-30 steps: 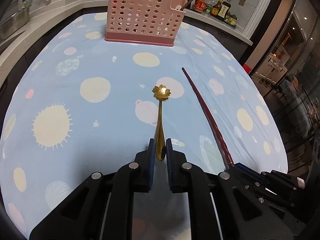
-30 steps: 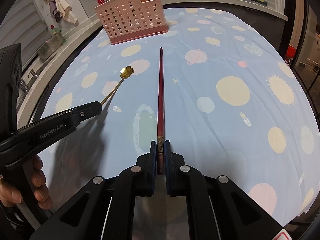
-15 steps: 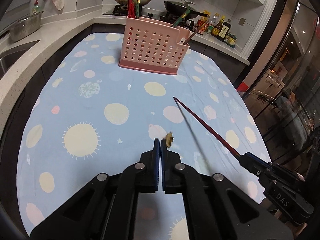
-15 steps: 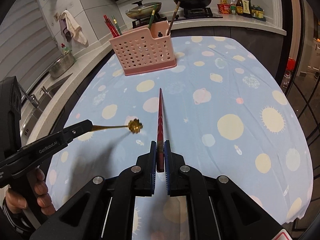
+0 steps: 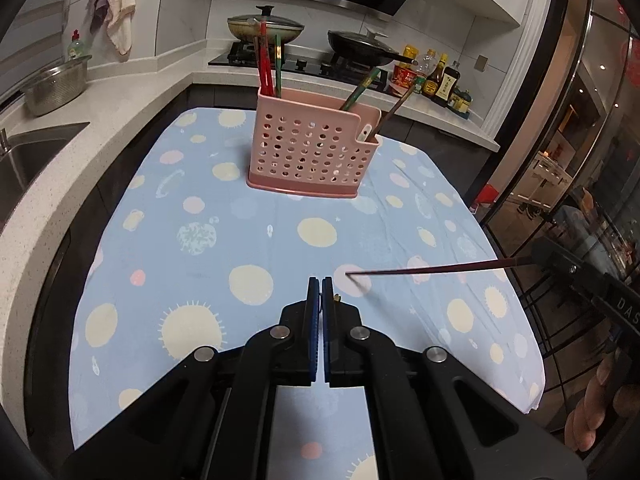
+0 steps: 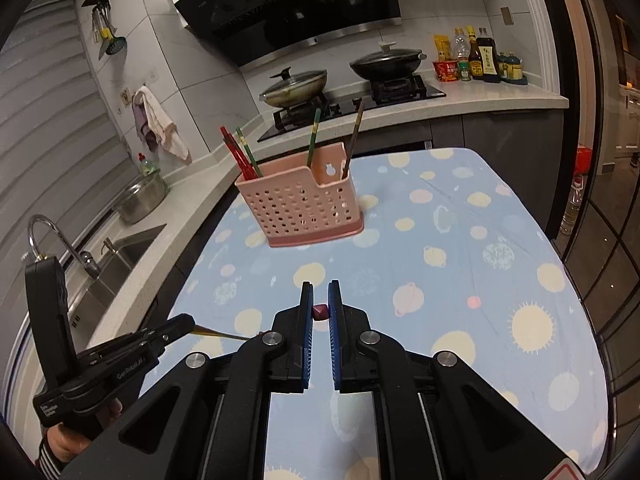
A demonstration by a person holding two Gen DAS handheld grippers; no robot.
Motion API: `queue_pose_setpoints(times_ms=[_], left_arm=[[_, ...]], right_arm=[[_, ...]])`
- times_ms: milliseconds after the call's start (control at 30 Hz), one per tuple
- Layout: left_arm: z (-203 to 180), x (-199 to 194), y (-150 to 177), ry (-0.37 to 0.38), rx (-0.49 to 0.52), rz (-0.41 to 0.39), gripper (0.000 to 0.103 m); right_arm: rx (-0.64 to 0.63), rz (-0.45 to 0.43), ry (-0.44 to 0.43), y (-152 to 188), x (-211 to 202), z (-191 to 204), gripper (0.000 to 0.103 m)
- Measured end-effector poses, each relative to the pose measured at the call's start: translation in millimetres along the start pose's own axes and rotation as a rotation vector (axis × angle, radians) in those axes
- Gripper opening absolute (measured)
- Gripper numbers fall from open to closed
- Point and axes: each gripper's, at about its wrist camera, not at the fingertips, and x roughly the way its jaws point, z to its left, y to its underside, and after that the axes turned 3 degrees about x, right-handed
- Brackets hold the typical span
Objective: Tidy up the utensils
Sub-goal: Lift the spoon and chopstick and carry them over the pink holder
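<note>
A pink perforated utensil holder [image 5: 310, 154] stands at the far end of the table and also shows in the right wrist view [image 6: 304, 208]; several chopsticks stick out of it. My left gripper [image 5: 321, 288] is shut on a gold spoon, of which only a tip [image 5: 338, 299] shows here; its thin handle [image 6: 218, 334] pokes from the left gripper in the right wrist view. My right gripper [image 6: 320, 300] is shut on a dark red chopstick, seen end-on [image 6: 320, 312]; in the left wrist view the chopstick [image 5: 432, 270] points left, held above the table.
The table carries a blue cloth [image 5: 248, 240] with planet and sun prints. A white counter with a sink [image 6: 120, 256] and a steel bowl [image 5: 54, 88] runs along the left. Pans [image 6: 294, 86] and sauce bottles [image 6: 476, 58] stand on the back counter. A dark glass partition is on the right.
Both grippers have lifted their utensils off the table and tilted up. The spoon has swung out of the left view; the chopstick now points across, seen end-on by the right camera.
</note>
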Motion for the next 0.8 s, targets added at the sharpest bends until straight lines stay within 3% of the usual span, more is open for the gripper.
queue_pose_setpoints(times_ms=[433, 800], left_arm=[[3, -10, -68, 0.005, 0.035, -0.097, 0.001], [13, -1, -167, -0.071, 0.117, -0.220, 0.001]], right_arm=[[-0.051, -0.122, -0.024, -69, 7, 17, 0.007], [-0.107, -0.305, -0.046, -175, 26, 56, 0.007]])
